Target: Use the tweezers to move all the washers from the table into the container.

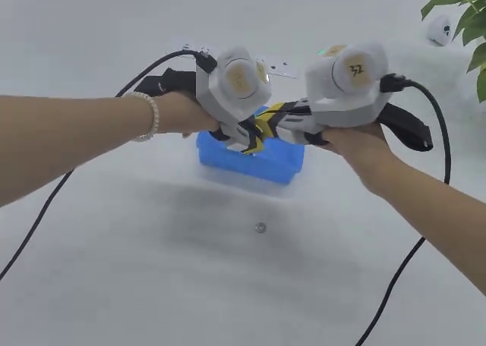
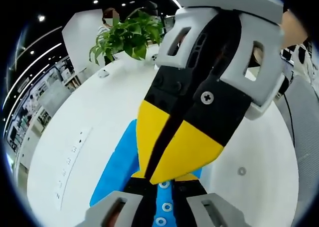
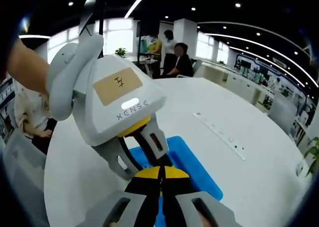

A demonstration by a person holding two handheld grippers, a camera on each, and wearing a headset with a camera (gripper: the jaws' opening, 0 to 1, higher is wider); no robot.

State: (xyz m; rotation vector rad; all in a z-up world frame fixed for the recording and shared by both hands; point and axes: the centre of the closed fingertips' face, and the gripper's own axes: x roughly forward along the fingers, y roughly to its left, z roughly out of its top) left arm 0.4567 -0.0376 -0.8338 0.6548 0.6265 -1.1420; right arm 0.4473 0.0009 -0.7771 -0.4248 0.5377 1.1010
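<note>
Grey washer (image 1: 260, 227) lies alone on the white table (image 1: 114, 285), on the person's side of both grippers and well clear of the jaw tips.

Next out, the grippers meet nose to nose, each held in a hand.
- Right gripper (image 3: 160, 179): yellow pads (image 3: 172, 174) pressed flat together, only a thin dark seam between them. Can't tell if anything is pinched in that seam.
- Left gripper (image 1: 249, 143): tips sit against or just beside the right's tips. In its own view the right's jaws cover them, so spread or closed, can't tell. Lower down there is a gap between its fingers.

Both noses hang directly over the blue container (image 1: 285, 165). Through the gap between the left's fingers, straight below, several washers (image 2: 167, 207) lie inside the container; I count three.

Black cables (image 1: 425, 232) trail back from each gripper across the table.

Beyond the jaws, past the container, a white socket strip (image 3: 219, 132) lies flat on the table. Farthest off, to the right gripper's outer side, a green plant (image 1: 459, 12).
</note>
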